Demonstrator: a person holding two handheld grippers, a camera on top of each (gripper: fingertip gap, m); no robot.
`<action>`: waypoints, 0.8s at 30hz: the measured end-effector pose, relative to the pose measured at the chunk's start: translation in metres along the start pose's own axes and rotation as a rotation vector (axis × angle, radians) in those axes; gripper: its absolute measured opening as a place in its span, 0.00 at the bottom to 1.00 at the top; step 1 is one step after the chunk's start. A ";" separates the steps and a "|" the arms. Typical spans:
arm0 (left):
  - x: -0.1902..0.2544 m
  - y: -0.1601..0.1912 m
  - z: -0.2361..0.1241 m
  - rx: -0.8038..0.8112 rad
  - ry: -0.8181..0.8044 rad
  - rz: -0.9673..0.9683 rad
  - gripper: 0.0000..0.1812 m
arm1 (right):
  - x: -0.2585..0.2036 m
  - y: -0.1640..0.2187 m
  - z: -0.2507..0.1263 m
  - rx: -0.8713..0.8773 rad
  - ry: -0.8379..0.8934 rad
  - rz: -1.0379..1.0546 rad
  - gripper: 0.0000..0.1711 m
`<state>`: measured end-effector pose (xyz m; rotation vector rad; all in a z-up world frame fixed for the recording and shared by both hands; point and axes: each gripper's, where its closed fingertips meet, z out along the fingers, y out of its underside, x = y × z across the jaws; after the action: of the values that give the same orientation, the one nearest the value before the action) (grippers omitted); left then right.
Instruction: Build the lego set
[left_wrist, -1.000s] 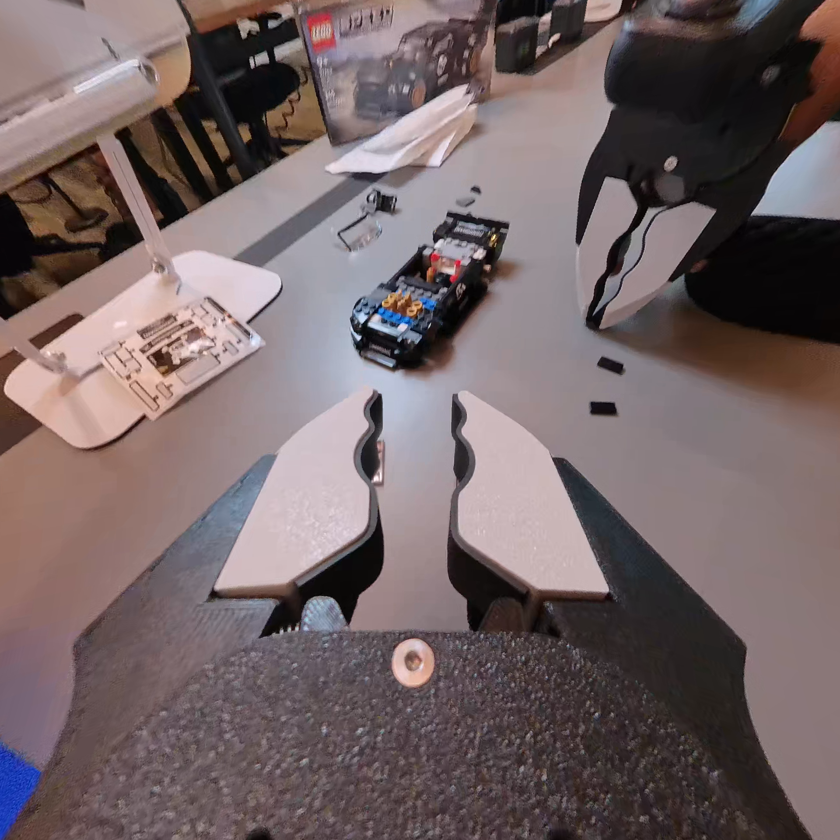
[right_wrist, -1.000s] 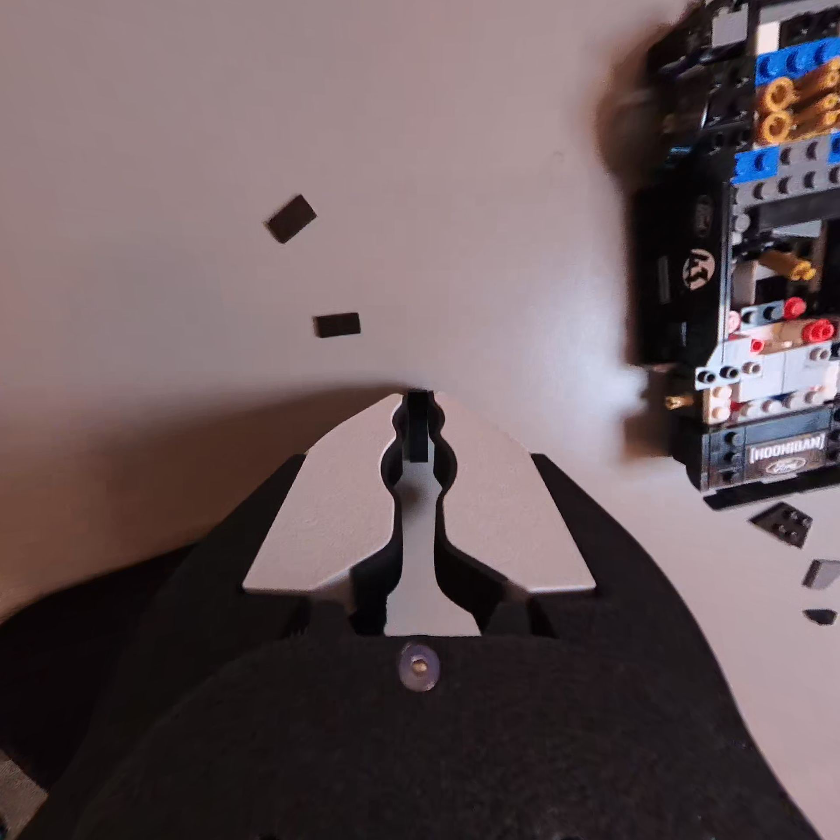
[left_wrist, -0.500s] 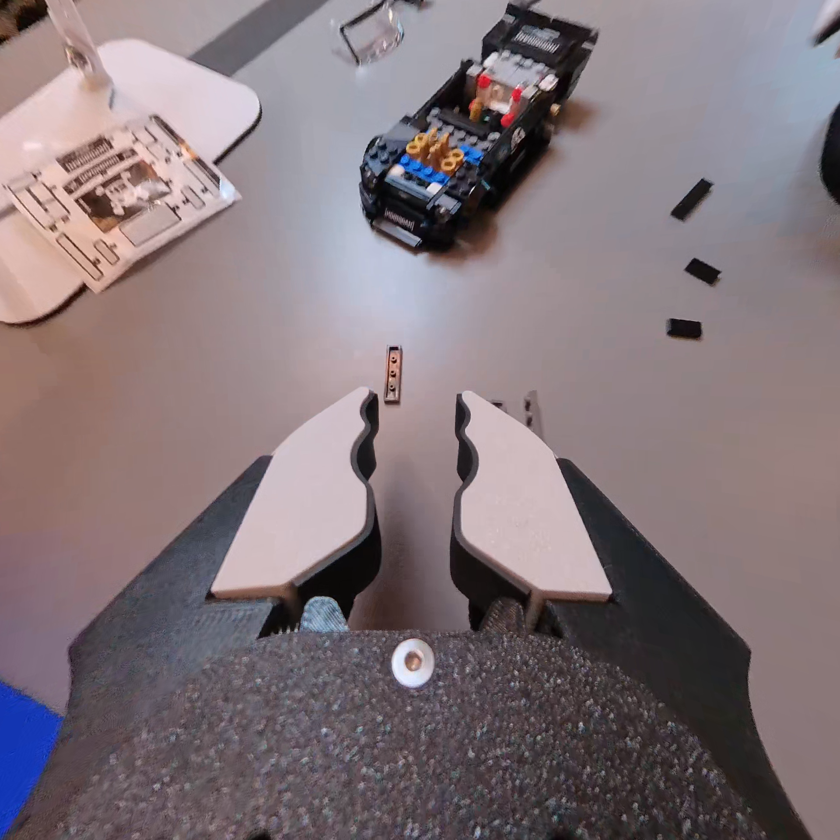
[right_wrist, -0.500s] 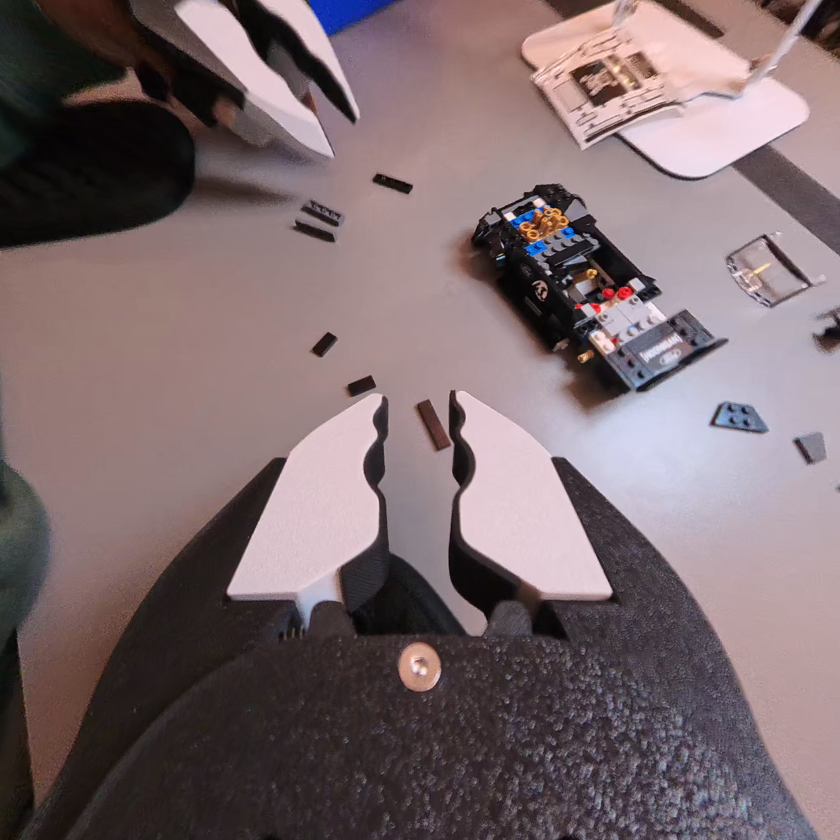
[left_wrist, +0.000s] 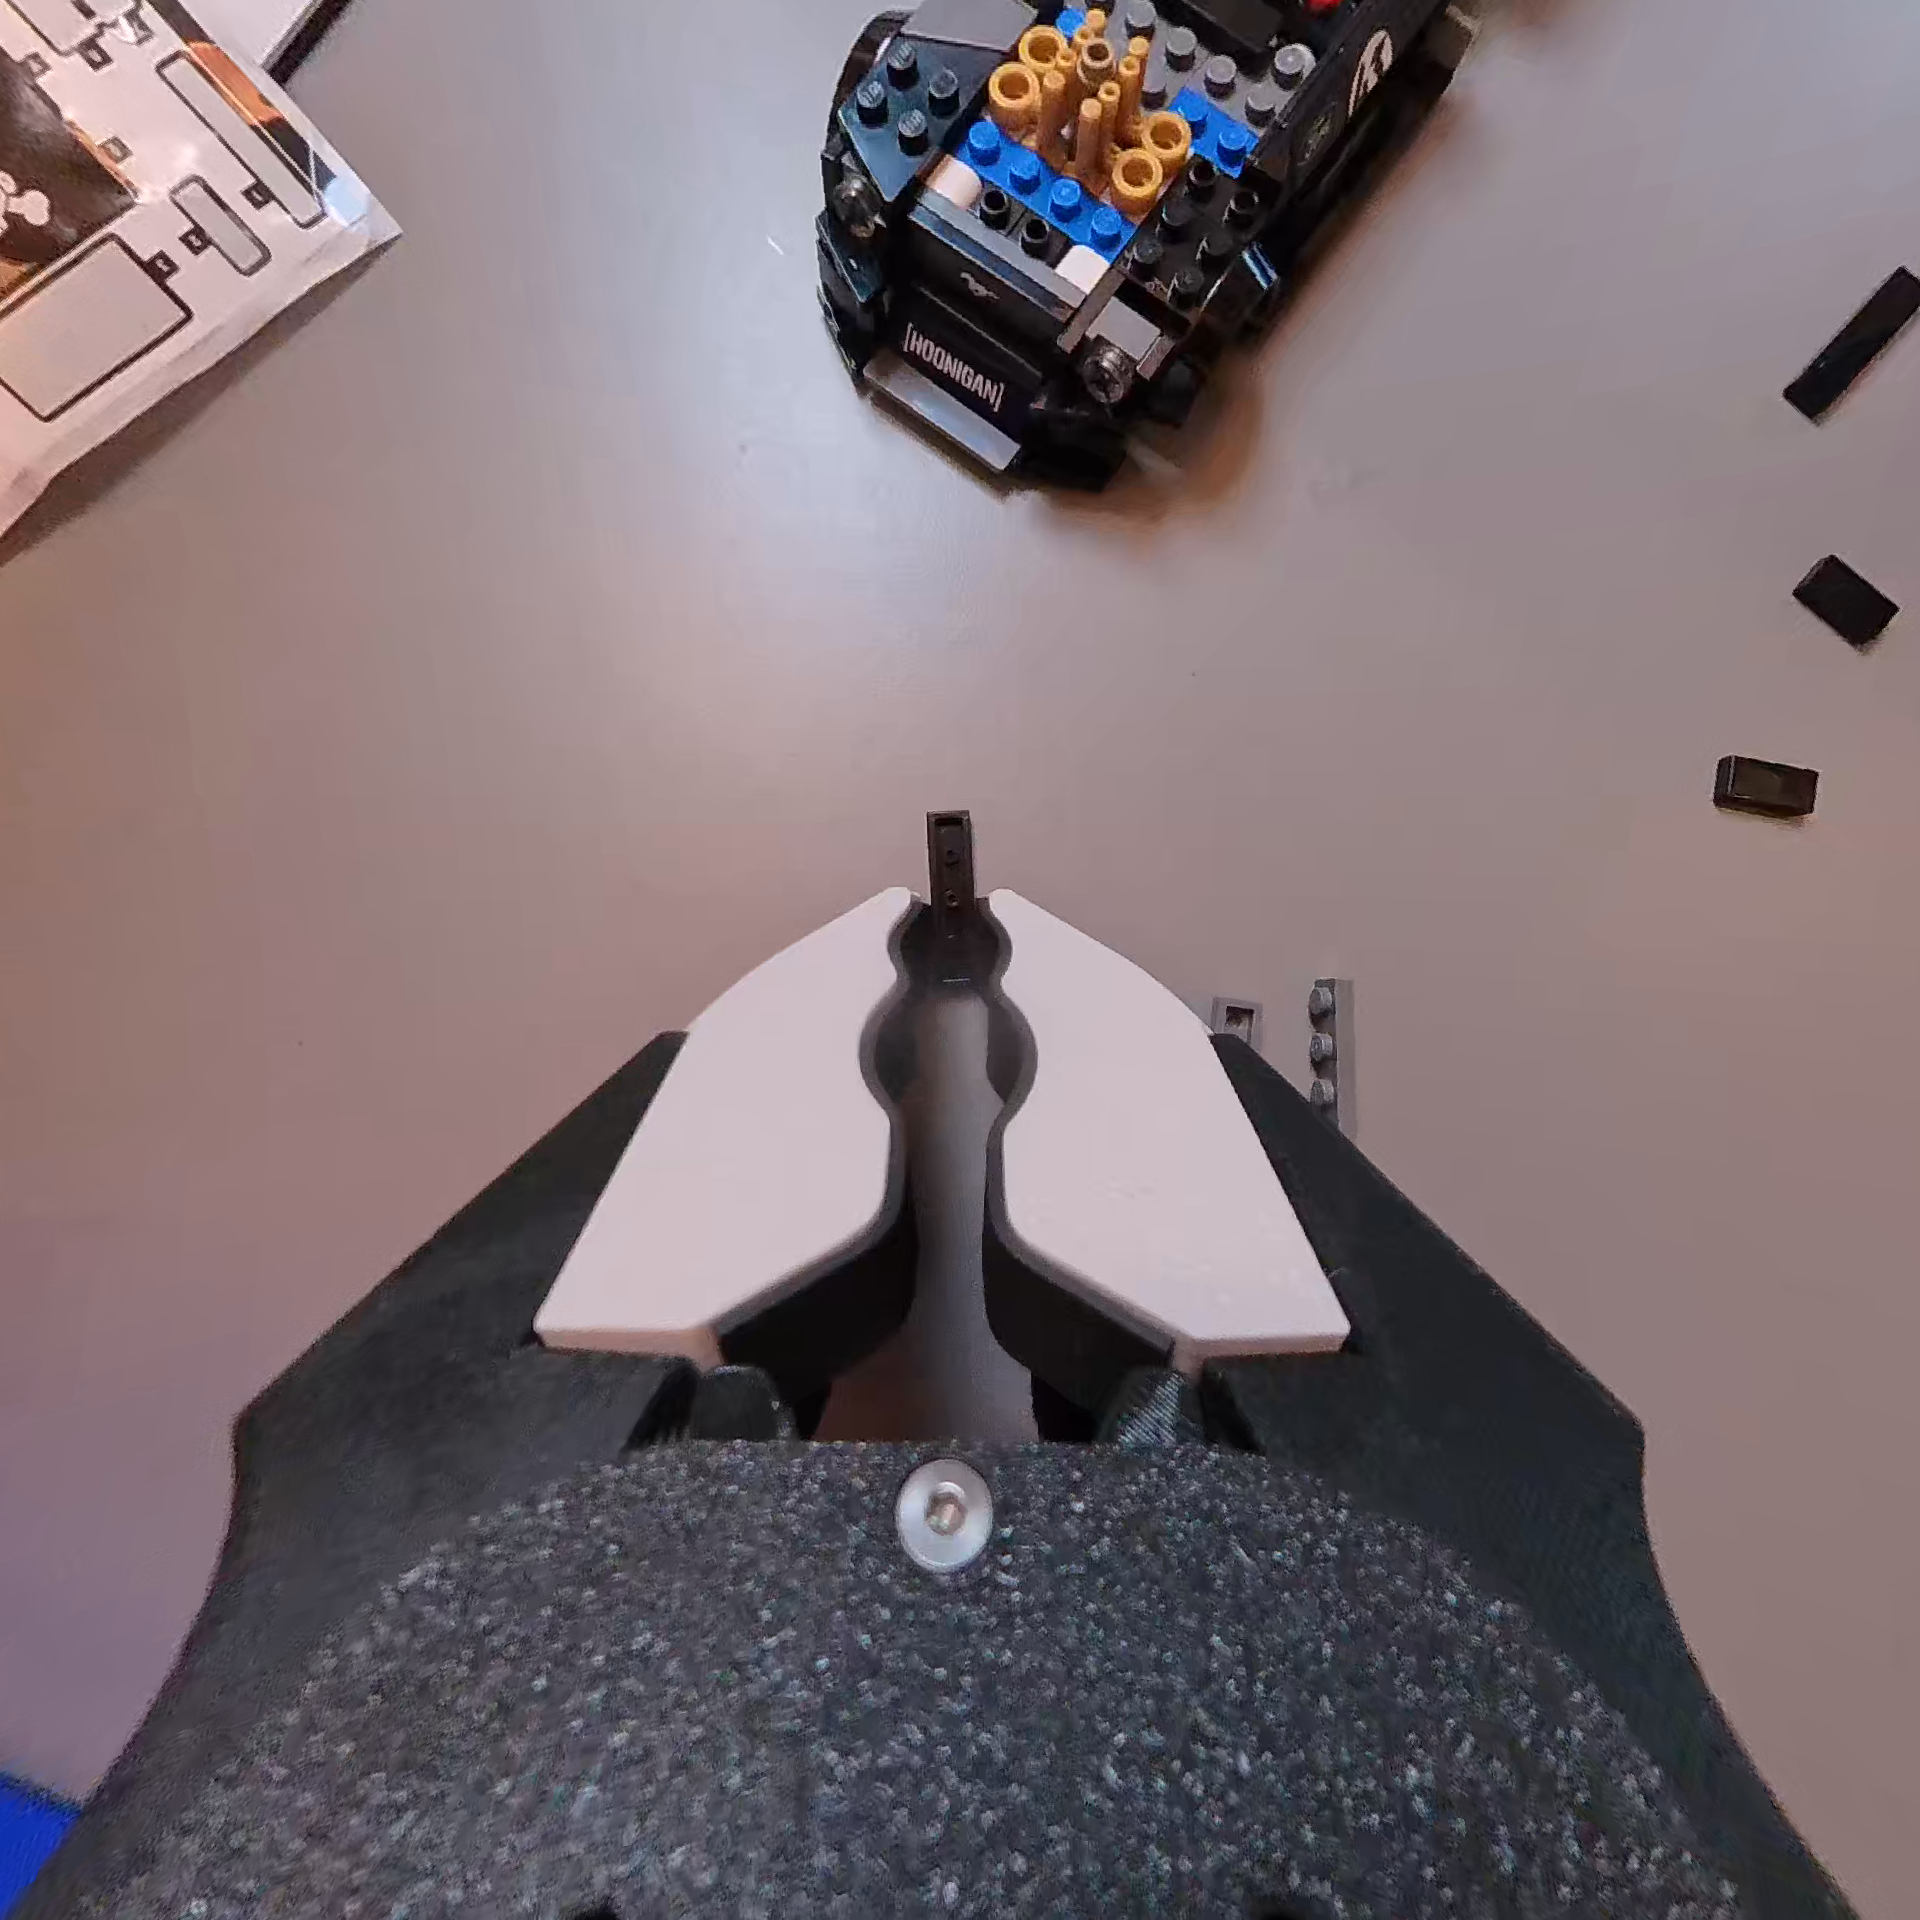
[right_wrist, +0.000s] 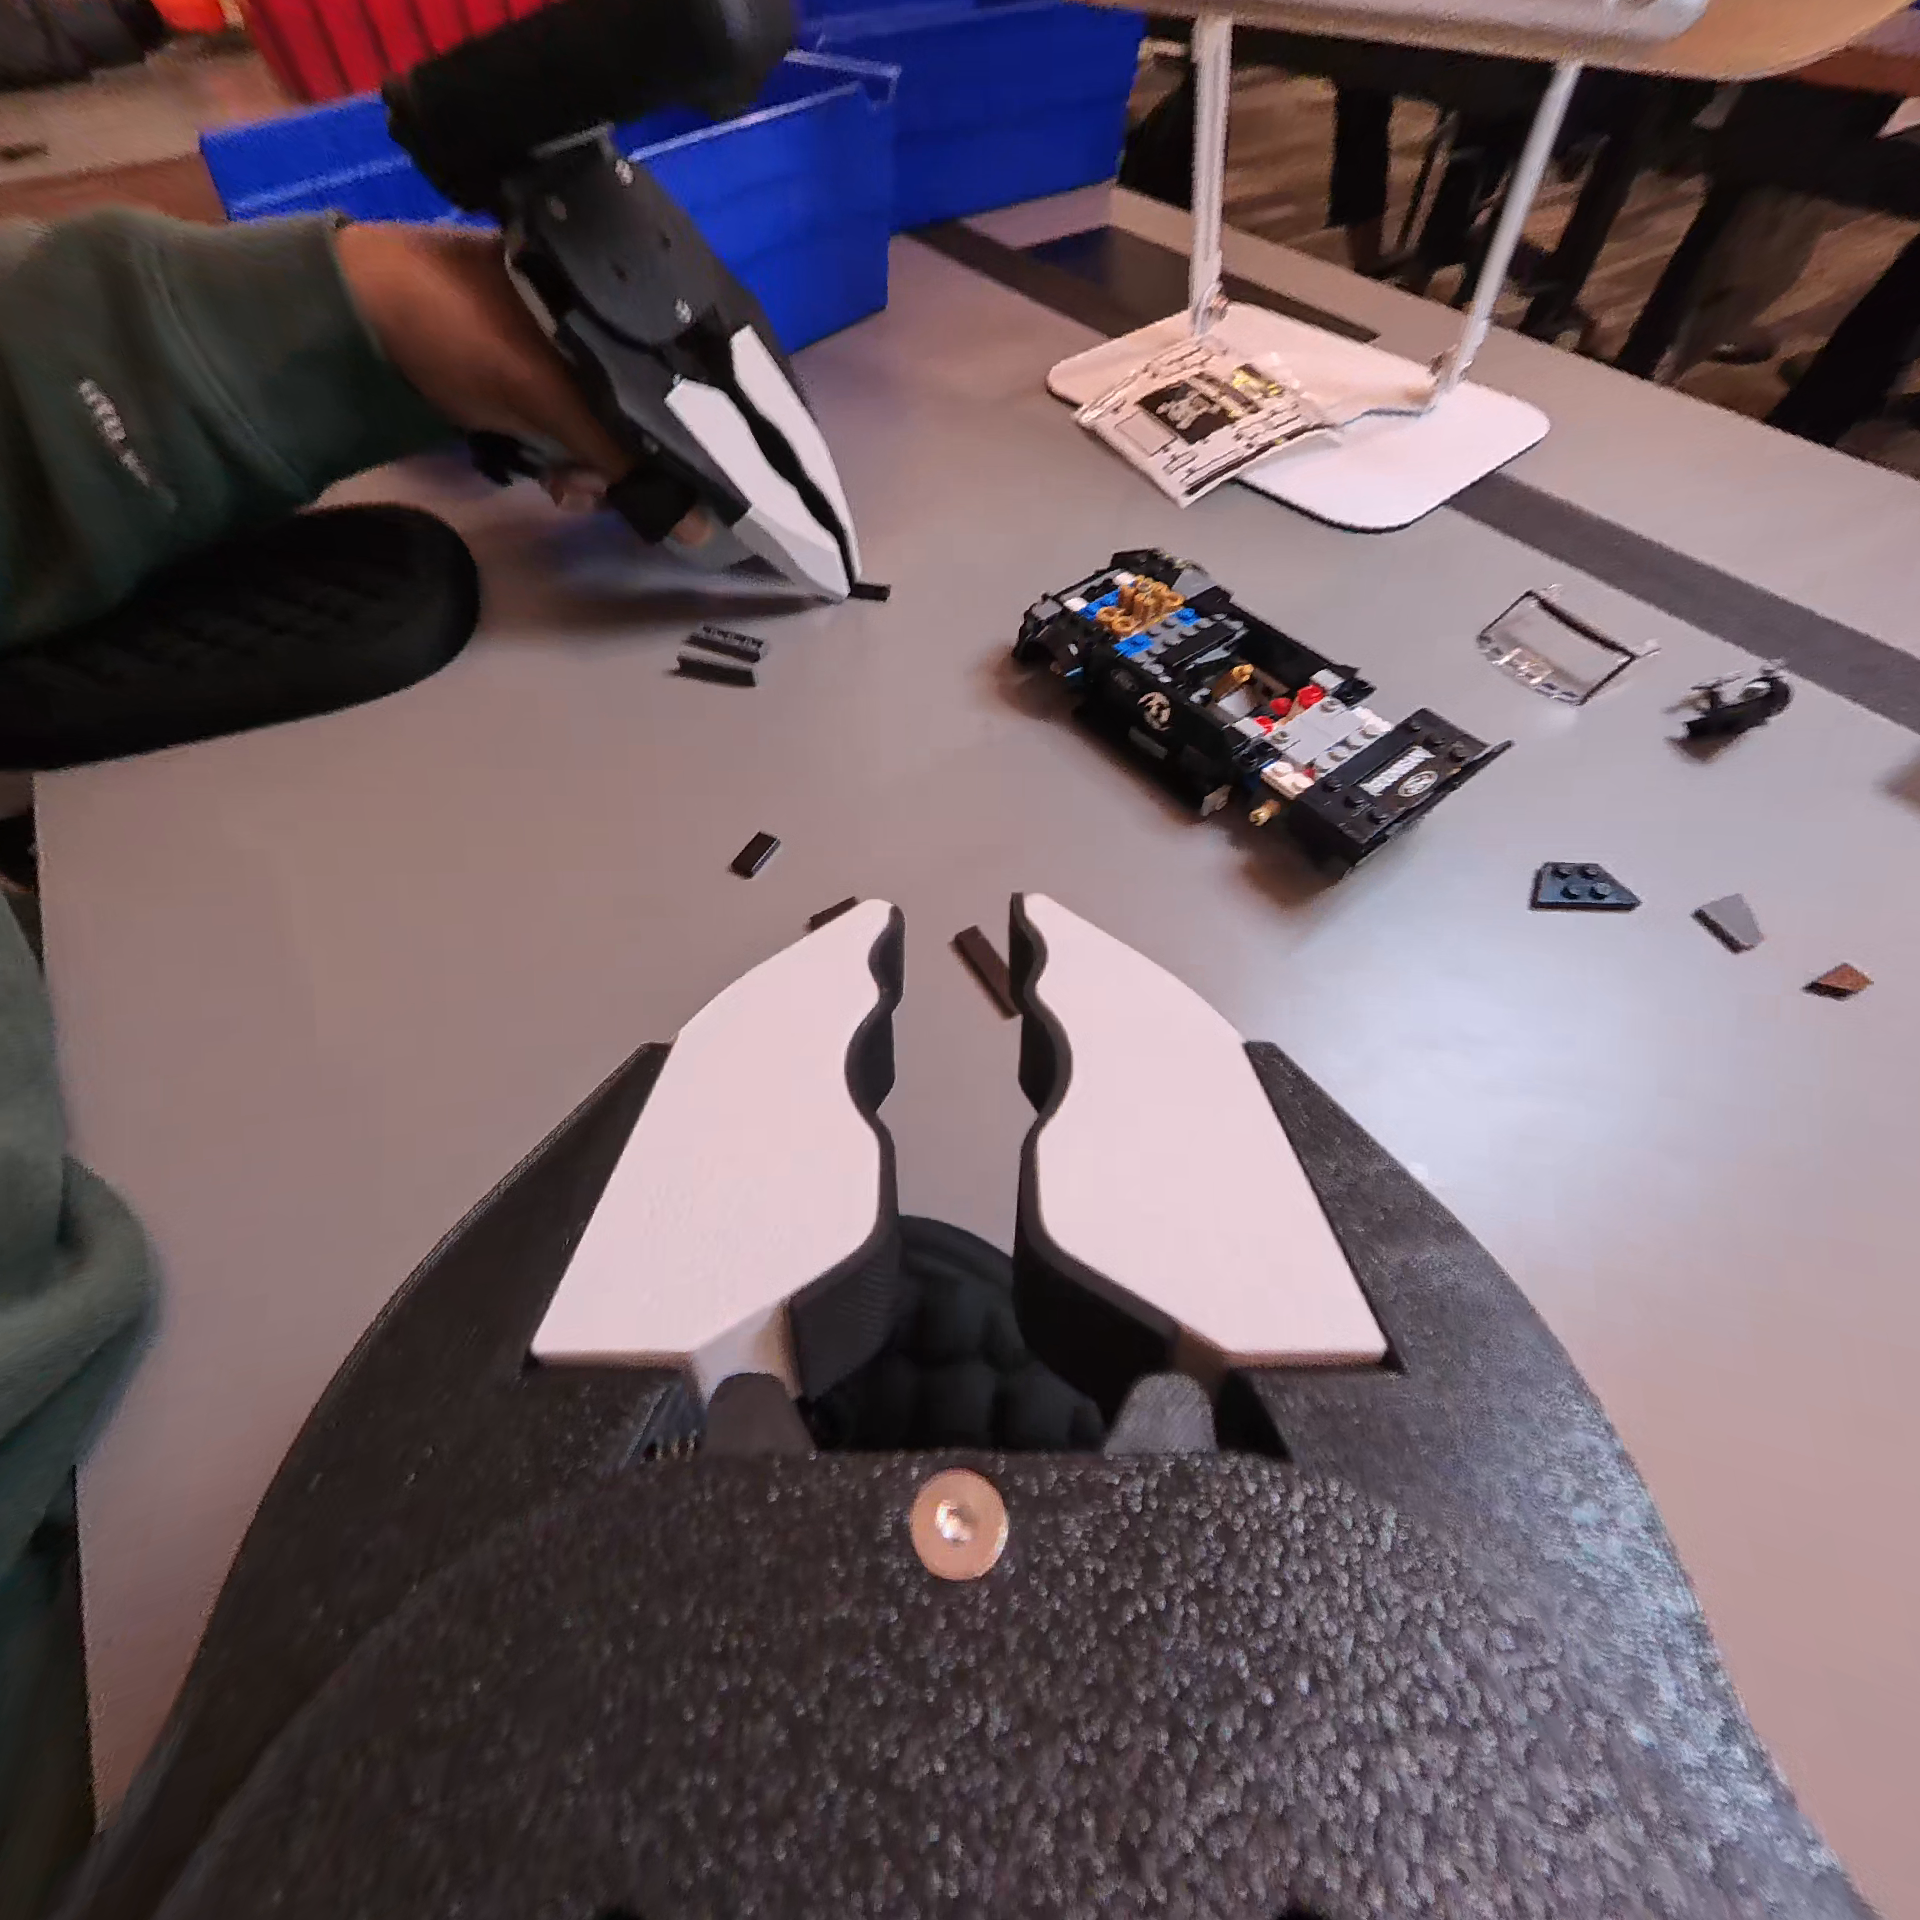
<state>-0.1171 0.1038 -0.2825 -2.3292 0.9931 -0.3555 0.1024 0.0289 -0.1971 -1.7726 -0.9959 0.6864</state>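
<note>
The left gripper (left_wrist: 951, 902), spread apart a moment earlier, is now clamped on the thin black narrow lego plate (left_wrist: 951, 868). The black flat tile (right_wrist: 983, 968) has been released by the right gripper (right_wrist: 956, 920), now parted.

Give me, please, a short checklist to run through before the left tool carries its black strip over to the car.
1. Left tool shut on the narrow black strip: ok; the strip sticks out past the tips.
2. Strip lifted off the table: cannot tell from either view.
3. Path to the car: ok; bare table between the tips and the car's front.
4. Right tool out of the way: ok; it is open and empty, near a flat black tile, well away from the left tool.
5. Spot on the car for the strip: cannot tell; nothing here shows where it goes.
6. Loose black tiles: ok; off to the side of the path.
</note>
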 end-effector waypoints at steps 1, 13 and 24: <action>0.000 0.000 0.000 0.005 -0.002 0.006 0.04 | 0.003 -0.001 -0.001 0.014 0.014 0.012 0.11; 0.058 -0.069 -0.059 0.518 0.221 0.104 0.04 | -0.005 -0.030 -0.001 0.190 0.006 0.065 0.11; 0.141 -0.105 -0.118 0.907 0.792 -0.017 0.04 | -0.065 -0.099 0.031 0.368 -0.283 0.089 0.11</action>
<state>-0.0131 0.0126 -0.1224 -1.3461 0.8579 -1.4591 0.0127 0.0078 -0.1162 -1.4273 -0.9087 1.1249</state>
